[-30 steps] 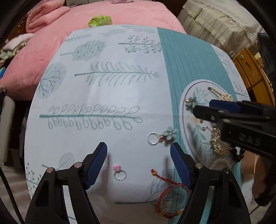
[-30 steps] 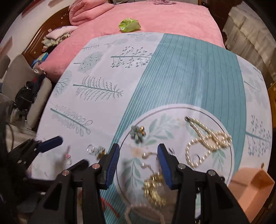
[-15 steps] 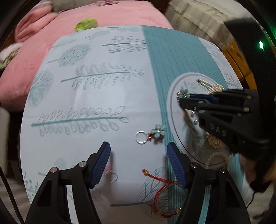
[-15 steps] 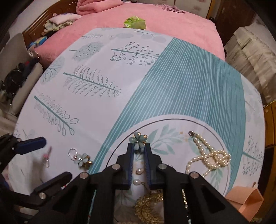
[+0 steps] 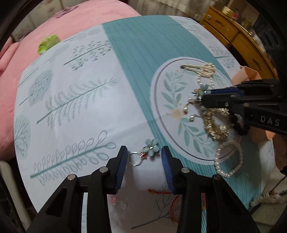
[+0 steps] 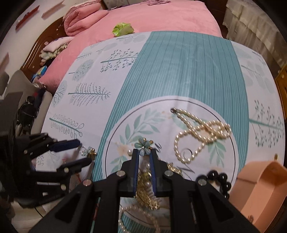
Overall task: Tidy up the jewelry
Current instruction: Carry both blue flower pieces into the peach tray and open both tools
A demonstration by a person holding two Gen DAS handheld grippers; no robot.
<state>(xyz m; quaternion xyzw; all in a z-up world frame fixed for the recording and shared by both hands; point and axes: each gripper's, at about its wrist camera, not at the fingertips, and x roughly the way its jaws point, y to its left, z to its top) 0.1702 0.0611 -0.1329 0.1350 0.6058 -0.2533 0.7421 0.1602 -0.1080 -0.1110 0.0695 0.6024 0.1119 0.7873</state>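
Still: right fingers (image 6: 144,154) pinching flower earring (image 6: 143,144) — left fingers (image 5: 144,159) spread, bracelet (image 5: 179,206) half-hidden.

Teal-striped, leaf-printed white tablecloth (image 6: 179,71), pink bedspread (image 6: 161,16), pale blue flower earring (image 6: 143,145), peach box (image 6: 260,188)

Both the left two-finger gripper (image 5: 144,155) and the right two-finger gripper (image 6: 145,154) have matte black angular plastic frames, ribbed blue finger pads (image 5: 122,161), silver round screws (image 5: 103,169) and white "DAS" lettering (image 5: 270,121).

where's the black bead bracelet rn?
Right wrist view, lower right: the black bead bracelet lies on the tablecloth between the gold chain and the peach box.
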